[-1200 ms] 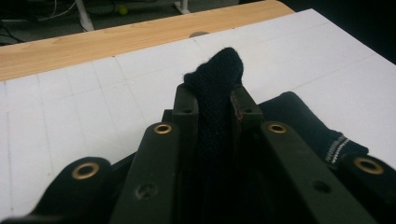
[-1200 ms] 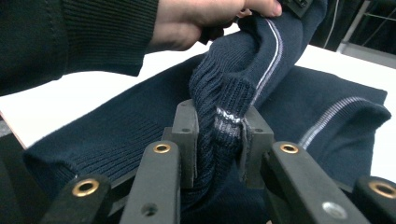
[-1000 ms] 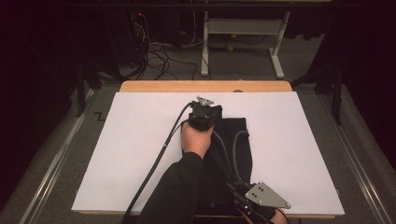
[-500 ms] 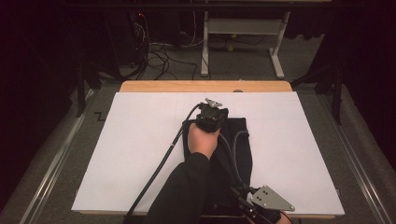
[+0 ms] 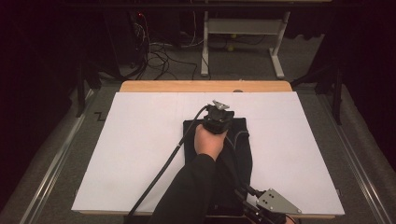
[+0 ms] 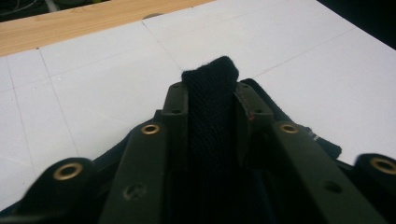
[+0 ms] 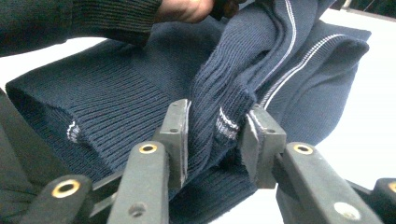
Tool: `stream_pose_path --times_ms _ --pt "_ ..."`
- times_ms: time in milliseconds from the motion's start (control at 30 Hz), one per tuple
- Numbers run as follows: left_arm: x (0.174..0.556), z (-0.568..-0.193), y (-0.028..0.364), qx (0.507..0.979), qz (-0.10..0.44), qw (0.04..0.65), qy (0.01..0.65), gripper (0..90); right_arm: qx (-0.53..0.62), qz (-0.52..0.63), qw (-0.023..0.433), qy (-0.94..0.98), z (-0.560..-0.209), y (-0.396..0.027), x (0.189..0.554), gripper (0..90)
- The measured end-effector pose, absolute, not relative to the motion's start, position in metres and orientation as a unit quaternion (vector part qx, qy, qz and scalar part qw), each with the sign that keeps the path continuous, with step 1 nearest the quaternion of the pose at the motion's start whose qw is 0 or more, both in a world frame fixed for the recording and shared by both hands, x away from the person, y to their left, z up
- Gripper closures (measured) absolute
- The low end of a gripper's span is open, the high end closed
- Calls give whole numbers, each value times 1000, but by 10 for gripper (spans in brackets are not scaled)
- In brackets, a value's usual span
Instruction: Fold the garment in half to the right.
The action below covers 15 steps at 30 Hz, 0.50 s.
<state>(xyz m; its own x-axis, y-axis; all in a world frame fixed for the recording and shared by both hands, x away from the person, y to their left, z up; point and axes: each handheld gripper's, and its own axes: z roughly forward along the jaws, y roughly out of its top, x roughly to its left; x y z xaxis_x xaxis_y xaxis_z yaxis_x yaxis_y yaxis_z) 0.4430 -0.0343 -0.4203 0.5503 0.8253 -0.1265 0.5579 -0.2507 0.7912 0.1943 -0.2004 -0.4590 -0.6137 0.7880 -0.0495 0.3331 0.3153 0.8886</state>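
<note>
A dark navy knitted sweater (image 5: 240, 140) with thin white stripes lies folded in the middle of the white board (image 5: 140, 140). My left gripper (image 5: 218, 108) is at the sweater's far edge, and a fold of the sweater (image 6: 210, 79) stands between its pads. These jaws have just been opening, though the cloth still fills the gap in the left gripper (image 6: 211, 93). My right gripper (image 5: 245, 198) is at the board's near edge. The right gripper (image 7: 217, 123) has the ribbed hem of the sweater (image 7: 140, 79) between its pads, and its jaws have also just been opening.
A wooden table edge (image 5: 187, 86) runs behind the white board. Beyond it are floor cables (image 5: 159, 56) and a white metal frame (image 5: 205, 46). Grey rails run along both sides of the board. A dark sleeve (image 5: 187, 196) crosses the sweater's near half.
My left hand has moved to the right along the sweater's far edge. The right gripper has shifted slightly toward the lower right corner.
</note>
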Motion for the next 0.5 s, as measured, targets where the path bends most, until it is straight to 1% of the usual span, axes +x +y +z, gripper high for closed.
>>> stream_pose_path --times_ms 100,267,333,500 --pt "443 -420 -38 771 158 426 445 604 366 462 249 769 -458 -203 193 628" --pt "440 -420 -46 773 153 437 434 556 376 467 252 760 -455 -208 194 575" --pt "439 -419 -50 773 154 440 429 552 379 471 253 755 -454 -210 193 553" --pt "436 -415 -52 773 155 448 421 507 380 481 259 747 -448 -215 191 514"
